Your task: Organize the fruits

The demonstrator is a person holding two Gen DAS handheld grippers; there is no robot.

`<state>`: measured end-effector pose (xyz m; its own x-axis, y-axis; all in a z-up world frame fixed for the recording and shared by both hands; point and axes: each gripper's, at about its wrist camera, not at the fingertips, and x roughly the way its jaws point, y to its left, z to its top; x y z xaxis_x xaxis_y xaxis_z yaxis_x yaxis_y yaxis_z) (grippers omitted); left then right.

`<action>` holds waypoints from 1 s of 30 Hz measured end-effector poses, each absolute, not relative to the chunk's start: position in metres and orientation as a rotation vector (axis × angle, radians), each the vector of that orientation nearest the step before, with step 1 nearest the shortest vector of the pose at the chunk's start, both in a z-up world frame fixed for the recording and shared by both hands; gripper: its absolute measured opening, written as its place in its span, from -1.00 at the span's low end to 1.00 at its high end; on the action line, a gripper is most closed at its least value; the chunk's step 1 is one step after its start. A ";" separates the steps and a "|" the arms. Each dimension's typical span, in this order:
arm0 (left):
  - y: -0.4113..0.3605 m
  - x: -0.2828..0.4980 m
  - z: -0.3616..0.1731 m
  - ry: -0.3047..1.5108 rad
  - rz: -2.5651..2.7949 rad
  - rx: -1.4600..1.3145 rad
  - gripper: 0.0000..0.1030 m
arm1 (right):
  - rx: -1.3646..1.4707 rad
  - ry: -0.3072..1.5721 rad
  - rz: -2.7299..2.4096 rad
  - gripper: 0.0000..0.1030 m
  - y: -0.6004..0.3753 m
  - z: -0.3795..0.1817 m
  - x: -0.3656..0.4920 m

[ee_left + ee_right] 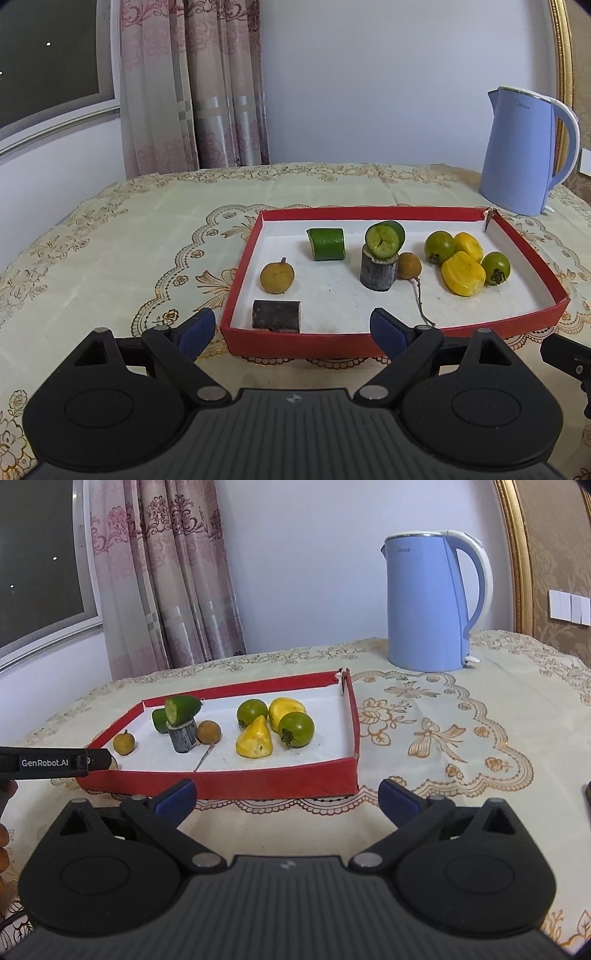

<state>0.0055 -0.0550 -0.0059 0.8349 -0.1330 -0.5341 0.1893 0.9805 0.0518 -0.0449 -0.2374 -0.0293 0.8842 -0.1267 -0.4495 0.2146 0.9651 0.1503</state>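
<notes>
A red tray with a white floor holds the fruit. On its left lie a longan, a dark brown block and a green cucumber piece. Another cucumber piece rests on a grey cylinder, with a stemmed longan beside it. Two green tomatoes and two yellow fruit pieces cluster at the right. My left gripper is open at the tray's near wall, in front of the block. My right gripper is open and empty before the near wall.
A blue electric kettle stands behind the tray's far right corner. An embroidered cream cloth covers the table. A curtain and a dark window lie beyond the far edge. A dark object sits at the right edge.
</notes>
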 end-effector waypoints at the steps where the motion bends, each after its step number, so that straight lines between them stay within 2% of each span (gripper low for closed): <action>1: -0.055 0.006 -0.006 0.559 -0.169 0.102 0.77 | 0.200 0.458 -0.180 1.00 -0.238 -0.030 -0.044; 30: -0.054 0.011 -0.013 0.587 -0.168 0.096 0.77 | 0.197 0.482 -0.164 1.00 -0.237 -0.032 -0.039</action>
<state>0.0107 -0.0540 -0.0134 0.8194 -0.1301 -0.5582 0.1849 0.9818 0.0425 -0.0394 -0.2372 -0.0320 0.8736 -0.1094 -0.4741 0.2021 0.9680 0.1490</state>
